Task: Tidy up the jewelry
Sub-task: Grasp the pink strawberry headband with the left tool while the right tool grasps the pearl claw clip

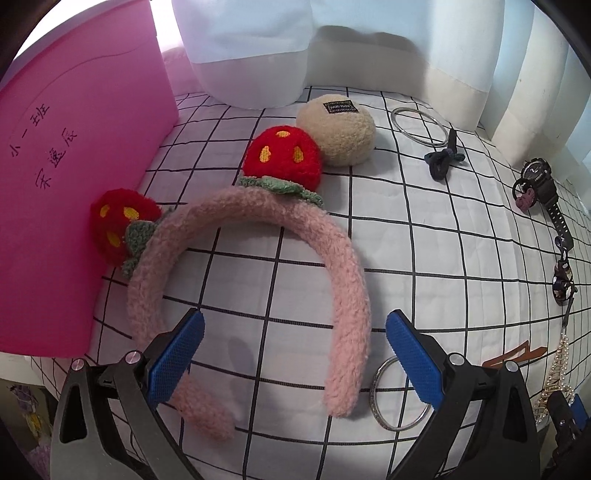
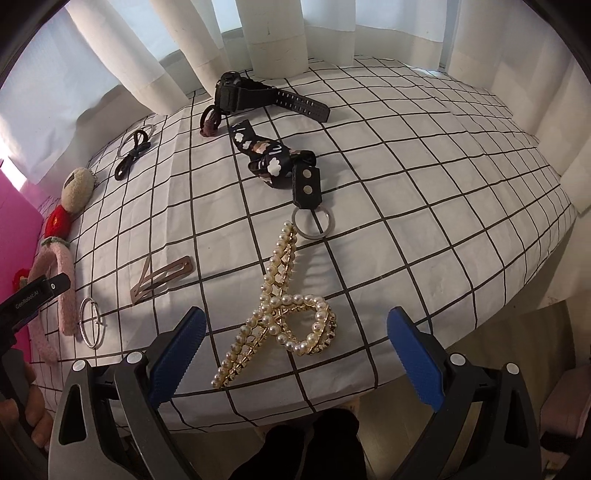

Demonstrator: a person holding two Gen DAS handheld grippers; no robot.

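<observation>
Nearest the right-hand camera, a pearl hair claw (image 2: 279,306) lies on the checked cloth of the table (image 2: 424,184), right between the blue fingers (image 2: 177,354) of the right gripper (image 2: 295,354), which stand wide apart and touch nothing. Just beyond its far tip sits a metal key ring on a black patterned strap (image 2: 284,166), and farther back a black watch (image 2: 258,96) lies near the white curtain (image 2: 277,33). A rose-gold snap clip (image 2: 162,278) rests to the left of the claw.

Over on the left side, the left gripper (image 1: 295,358) also has its fingers spread wide, empty. The near end of one arm of the fuzzy pink headband (image 1: 240,258) lies between them; the other arm passes under the left finger. Two knitted red strawberries (image 1: 282,157) top the band, and the left one lies against a pink box (image 1: 74,166) with handwriting on it. A cream plush puff (image 1: 338,127) sits just behind the strawberries. One silver bangle (image 1: 397,397) lies partly under the right finger, another (image 1: 419,127) lies far back beside a dark hair tie (image 1: 443,158).
</observation>
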